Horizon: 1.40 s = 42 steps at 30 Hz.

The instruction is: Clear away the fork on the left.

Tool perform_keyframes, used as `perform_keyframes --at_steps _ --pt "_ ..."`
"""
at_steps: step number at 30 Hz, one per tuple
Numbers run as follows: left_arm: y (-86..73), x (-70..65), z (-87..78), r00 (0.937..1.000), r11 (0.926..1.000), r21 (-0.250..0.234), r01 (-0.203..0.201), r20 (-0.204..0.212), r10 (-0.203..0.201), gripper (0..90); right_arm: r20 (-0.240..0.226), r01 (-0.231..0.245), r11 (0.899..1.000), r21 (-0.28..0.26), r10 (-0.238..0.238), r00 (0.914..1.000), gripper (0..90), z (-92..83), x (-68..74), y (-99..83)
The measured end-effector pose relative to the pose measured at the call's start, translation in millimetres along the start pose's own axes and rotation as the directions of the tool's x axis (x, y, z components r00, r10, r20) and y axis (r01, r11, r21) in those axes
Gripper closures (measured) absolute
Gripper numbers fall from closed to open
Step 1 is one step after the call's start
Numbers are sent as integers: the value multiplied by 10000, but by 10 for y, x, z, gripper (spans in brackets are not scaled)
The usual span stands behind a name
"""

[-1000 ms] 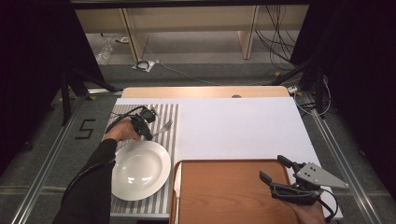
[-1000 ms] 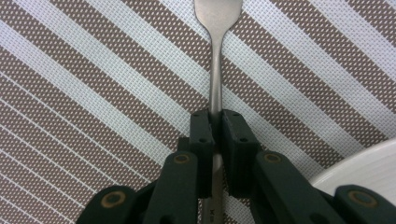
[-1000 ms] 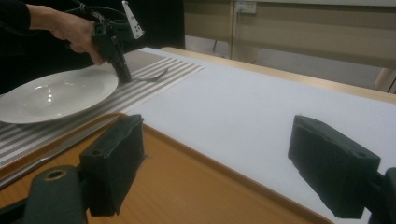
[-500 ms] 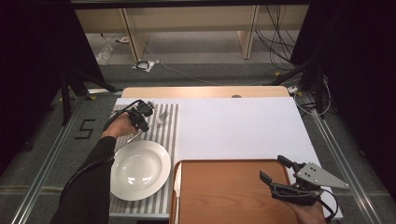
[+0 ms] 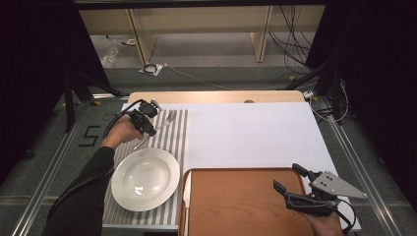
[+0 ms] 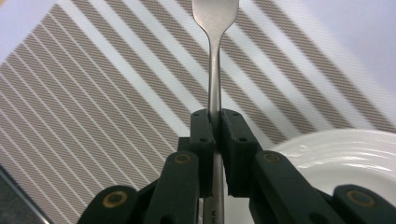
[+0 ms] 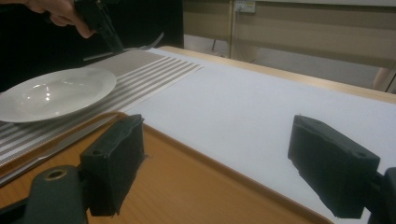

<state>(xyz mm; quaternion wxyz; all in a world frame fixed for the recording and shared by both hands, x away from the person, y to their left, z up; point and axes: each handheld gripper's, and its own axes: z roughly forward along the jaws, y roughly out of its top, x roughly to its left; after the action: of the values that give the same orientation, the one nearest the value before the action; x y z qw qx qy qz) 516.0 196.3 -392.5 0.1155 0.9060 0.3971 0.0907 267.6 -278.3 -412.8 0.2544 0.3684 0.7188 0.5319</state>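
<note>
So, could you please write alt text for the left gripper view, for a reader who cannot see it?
The left hand-held gripper, its two black jaws shut on the handle of a silver fork, holds the fork pointing away over a placemat with brown and white stripes. The rim of a white plate shows at the lower right.

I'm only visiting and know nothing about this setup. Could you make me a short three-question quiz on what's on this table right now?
1. What does the left gripper hold?
2. True or false: the white plate sits on the wooden tray.
3. The right gripper hovers over: A) the striped placemat, B) the tray, C) the plate?

Key:
1. A fork, clamped by its handle above the placemat.
2. False; it rests on the placemat, beside the tray.
3. B, with its jaws open and nothing between them.
</note>
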Motion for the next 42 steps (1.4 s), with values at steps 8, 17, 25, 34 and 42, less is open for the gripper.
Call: perform_keyframes --at_steps 8,17,25,34,42 --pt "-77 -305 -152 9981 9976 -686 -87 607 129 831 -9 21 10000 -54 -21 10000 193 -5 2 1" --pt "-132 -772 -276 9920 9795 -1911 -638 950 831 830 -3 52 10000 -49 -52 10000 193 -7 5 1" --pt "-171 -1136 -345 9824 9650 -2330 -1204 1116 1495 830 21 45 10000 -41 -45 10000 193 -14 6 2" --pt "-349 -1347 -401 9789 9651 -2336 -1185 1357 1530 830 -11 104 9999 -84 -104 9999 193 -17 18 5" --pt "-400 -1491 -375 9733 9652 -2301 -1238 1611 1633 830 -17 125 9999 -112 -125 9999 193 -19 24 7"
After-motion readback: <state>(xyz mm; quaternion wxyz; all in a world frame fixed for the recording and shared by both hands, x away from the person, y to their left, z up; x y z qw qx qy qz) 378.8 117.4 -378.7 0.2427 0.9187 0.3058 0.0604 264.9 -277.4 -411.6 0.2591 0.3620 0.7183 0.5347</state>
